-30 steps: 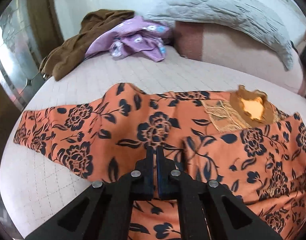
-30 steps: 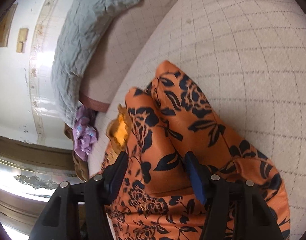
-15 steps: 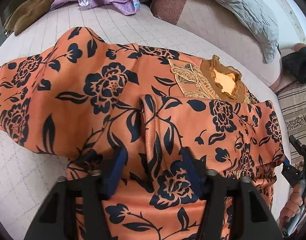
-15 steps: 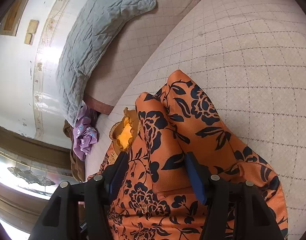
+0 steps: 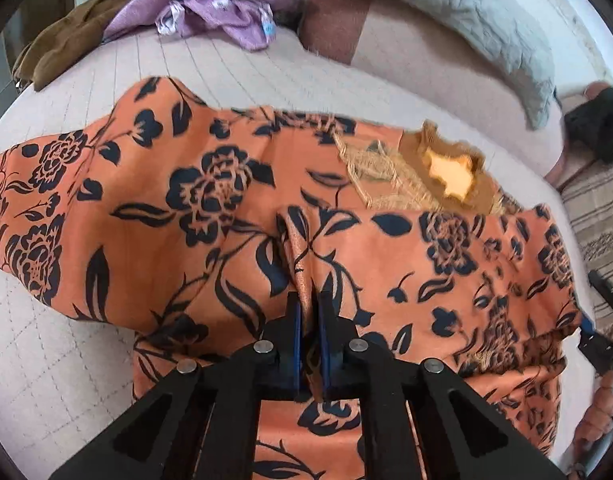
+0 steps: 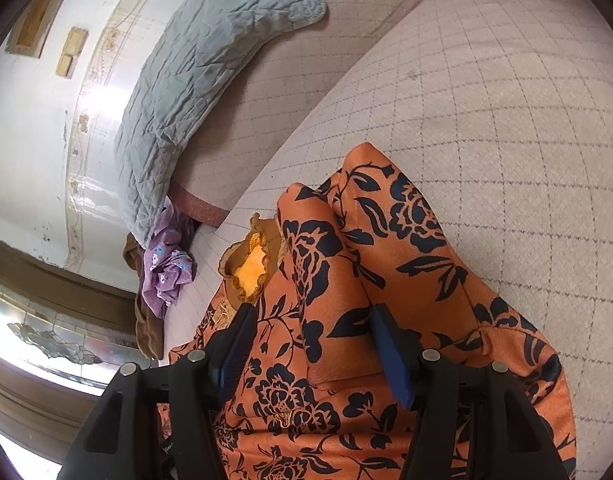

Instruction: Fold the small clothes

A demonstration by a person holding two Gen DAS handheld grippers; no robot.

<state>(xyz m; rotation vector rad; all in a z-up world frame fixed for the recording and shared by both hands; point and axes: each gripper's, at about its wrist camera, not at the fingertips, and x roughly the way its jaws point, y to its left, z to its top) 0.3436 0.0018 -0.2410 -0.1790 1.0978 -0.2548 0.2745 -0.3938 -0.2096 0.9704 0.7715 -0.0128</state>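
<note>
A quilted bed carries the orange floral garment, spread from nine to three o'clock. The left tool, jaws just closed, pinches a raised fold at six o'clock. The right tool stands apart, straddling the cloth.

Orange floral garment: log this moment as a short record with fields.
garment: orange floral garment, spread on the quilted bed, right side folded over
neckline: frilled collar showing
left gripper: jaws shut on a pinched ridge of the garment
right gripper: jaws open, straddling a fold
other clothes: purple garment and brown garment heaped at the far edge
bedding: grey quilt
</note>
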